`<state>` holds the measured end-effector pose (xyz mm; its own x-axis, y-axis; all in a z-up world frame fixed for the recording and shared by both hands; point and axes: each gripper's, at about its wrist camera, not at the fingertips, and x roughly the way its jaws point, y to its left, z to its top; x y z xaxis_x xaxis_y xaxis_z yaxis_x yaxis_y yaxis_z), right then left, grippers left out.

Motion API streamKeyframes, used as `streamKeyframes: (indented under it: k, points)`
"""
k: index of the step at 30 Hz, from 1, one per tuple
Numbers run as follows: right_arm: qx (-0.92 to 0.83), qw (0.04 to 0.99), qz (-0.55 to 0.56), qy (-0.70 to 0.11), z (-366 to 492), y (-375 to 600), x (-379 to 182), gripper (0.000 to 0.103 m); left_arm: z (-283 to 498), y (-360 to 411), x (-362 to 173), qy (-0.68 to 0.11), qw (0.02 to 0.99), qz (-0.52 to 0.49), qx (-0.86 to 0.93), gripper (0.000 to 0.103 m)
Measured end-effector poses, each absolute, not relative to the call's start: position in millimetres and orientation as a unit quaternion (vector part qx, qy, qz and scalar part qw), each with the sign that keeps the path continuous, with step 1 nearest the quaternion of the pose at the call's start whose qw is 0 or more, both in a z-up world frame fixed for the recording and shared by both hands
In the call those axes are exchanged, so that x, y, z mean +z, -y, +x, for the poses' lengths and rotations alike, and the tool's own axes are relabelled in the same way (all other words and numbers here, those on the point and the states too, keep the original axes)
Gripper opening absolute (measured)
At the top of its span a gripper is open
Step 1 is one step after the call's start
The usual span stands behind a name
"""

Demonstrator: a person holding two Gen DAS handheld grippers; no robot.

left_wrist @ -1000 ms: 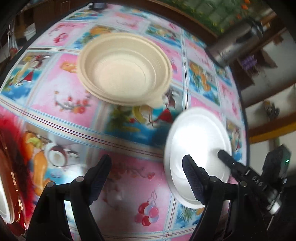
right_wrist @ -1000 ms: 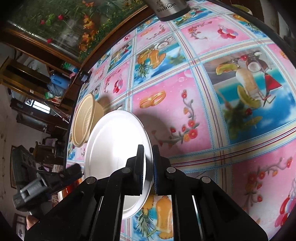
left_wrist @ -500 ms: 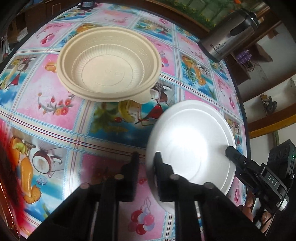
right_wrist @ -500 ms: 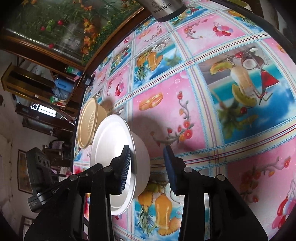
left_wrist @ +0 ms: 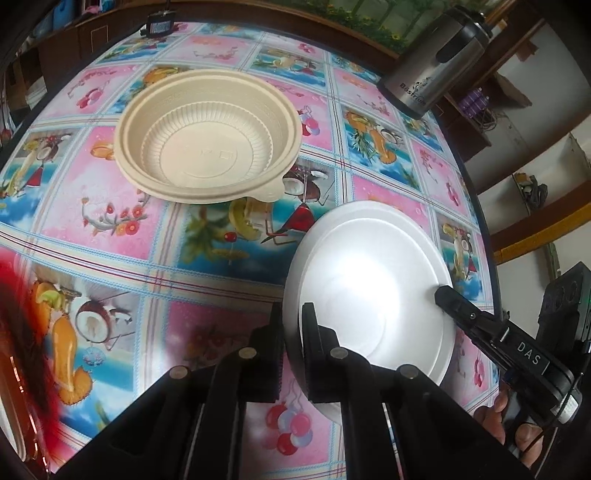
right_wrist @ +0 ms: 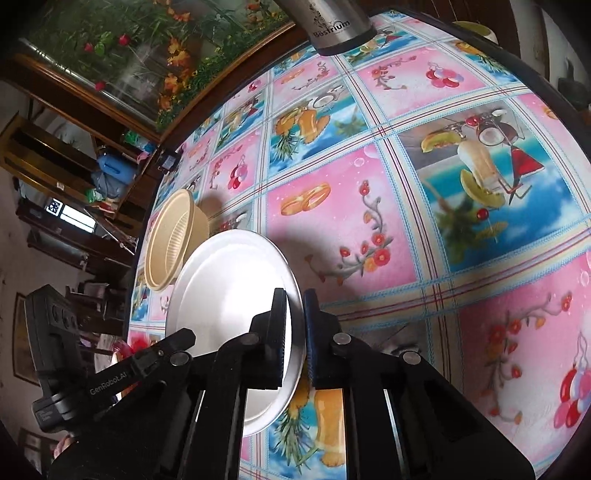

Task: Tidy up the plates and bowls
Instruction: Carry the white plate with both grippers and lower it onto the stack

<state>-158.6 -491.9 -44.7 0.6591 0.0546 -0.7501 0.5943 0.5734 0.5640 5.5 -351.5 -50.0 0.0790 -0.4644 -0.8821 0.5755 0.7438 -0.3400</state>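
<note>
A white foam plate point(left_wrist: 373, 295) is held between both grippers, just above the fruit-print tablecloth point(left_wrist: 110, 221). My left gripper point(left_wrist: 291, 314) is shut on the plate's left rim, one finger over it and one under. My right gripper point(right_wrist: 295, 295) is shut on the opposite rim. It shows in the left wrist view as a black finger point(left_wrist: 443, 293) on the plate's right edge. The left gripper point(right_wrist: 184, 338) also shows at the plate's far side in the right wrist view. A beige ribbed bowl point(left_wrist: 207, 140) point(right_wrist: 170, 240) sits on the table beyond the plate.
A steel thermos point(left_wrist: 436, 59) point(right_wrist: 332, 22) stands at the table's far edge. A blurred red object point(left_wrist: 14, 295) lies at the left. A small black device point(left_wrist: 157, 26) sits at the back edge. The table edge runs close behind the plate's right side.
My left gripper went from wide open to shut on the plate's rim. My right gripper opened for a moment, then shut on the rim again.
</note>
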Motion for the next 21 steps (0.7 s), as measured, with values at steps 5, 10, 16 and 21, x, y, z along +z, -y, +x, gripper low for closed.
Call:
streamKeyframes:
  k: [5,10,16,21]
  points:
    - [-0.159,0.813,0.417,-0.374,-160.4,470.8,-33.6,0.008,-0.2,332.5,-38.5,-0.559,0.751,0.050,-0.349,0.007]
    - [-0.133,0.827,0.407,-0.366,-153.6,443.0,-16.3,0.008,-2.7,300.7,-22.5,-0.535,0.774,0.041,-0.337,0.007]
    - [-0.099,0.843,0.383,-0.365,-130.8,398.0,4.7,0.008,-0.5,243.9,-4.5,-0.511,0.798,0.018,-0.320,0.007]
    - [-0.066,0.856,0.356,-0.368,-103.7,350.9,20.0,0.008,6.8,186.7,10.5,-0.493,0.818,-0.012,-0.298,0.007]
